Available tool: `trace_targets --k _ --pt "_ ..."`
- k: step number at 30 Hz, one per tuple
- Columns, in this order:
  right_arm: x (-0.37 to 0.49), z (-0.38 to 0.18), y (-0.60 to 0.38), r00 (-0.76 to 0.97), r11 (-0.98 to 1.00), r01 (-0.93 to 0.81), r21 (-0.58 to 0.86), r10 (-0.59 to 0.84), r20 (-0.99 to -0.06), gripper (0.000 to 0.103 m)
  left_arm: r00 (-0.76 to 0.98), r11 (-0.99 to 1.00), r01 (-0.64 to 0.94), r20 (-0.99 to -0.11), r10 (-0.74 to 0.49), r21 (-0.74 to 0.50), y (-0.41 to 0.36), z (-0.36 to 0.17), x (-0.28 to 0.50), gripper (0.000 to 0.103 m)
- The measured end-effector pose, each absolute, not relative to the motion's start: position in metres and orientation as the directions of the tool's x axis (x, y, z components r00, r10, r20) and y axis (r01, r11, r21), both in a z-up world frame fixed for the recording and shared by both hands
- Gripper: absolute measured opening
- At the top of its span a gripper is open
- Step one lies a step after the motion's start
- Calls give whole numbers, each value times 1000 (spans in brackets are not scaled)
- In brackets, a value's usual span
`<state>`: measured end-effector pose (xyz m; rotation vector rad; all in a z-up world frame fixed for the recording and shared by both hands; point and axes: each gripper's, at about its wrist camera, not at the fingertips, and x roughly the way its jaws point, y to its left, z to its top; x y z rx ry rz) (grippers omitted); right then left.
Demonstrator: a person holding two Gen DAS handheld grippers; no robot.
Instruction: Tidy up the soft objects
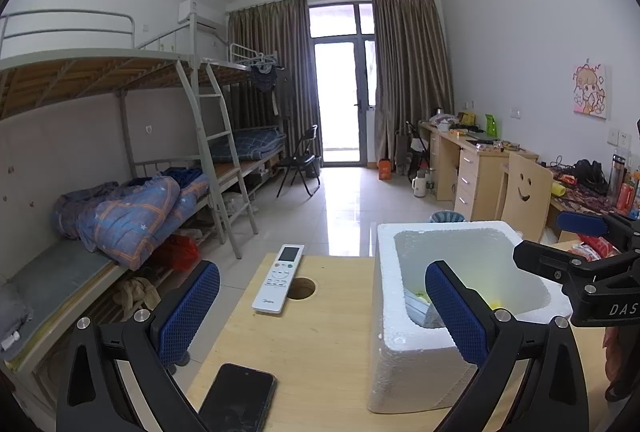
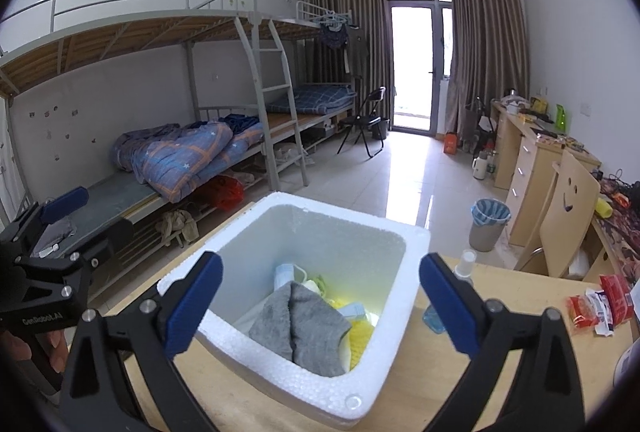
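A white foam box [image 2: 400, 244] stands on the wooden table [image 2: 500, 372]. Inside it lies a crumpled grey cloth [image 2: 308, 328] on top of yellow pieces [image 2: 360, 340] and a light blue mask [image 2: 286, 272]. My right gripper [image 2: 322, 296] hangs open just above the box's near rim, with nothing between its blue pads [image 2: 196, 296]. My left gripper [image 1: 320, 308] is open too, to the left of the box [image 1: 384, 312], and holds nothing. In the left wrist view the right gripper [image 1: 560, 240] juts in over the box's right side.
A white remote [image 1: 280, 278] lies by a round hole [image 1: 301, 288] in the table, and a black phone [image 1: 238, 398] sits near the front edge. Right of the box are a small clear bottle [image 2: 466, 264] and red snack packets [image 2: 600, 304]. Behind stand a wooden chair [image 2: 568, 216] and a bin [image 2: 489, 224].
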<state>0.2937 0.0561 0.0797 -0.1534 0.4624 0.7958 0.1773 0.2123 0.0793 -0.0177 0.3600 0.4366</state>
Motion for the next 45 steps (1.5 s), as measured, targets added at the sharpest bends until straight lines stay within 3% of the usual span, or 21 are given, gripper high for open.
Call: trace_targets --k 15,45 --pt "273 88 28 626 706 -707 47 655 -422 100 861 920 -388 -334 383 55 186 92 160 103" --pt "191 112 -80 787 832 -554 28 533 -310 102 947 978 -202 -244 210 57 73 122 96 103"
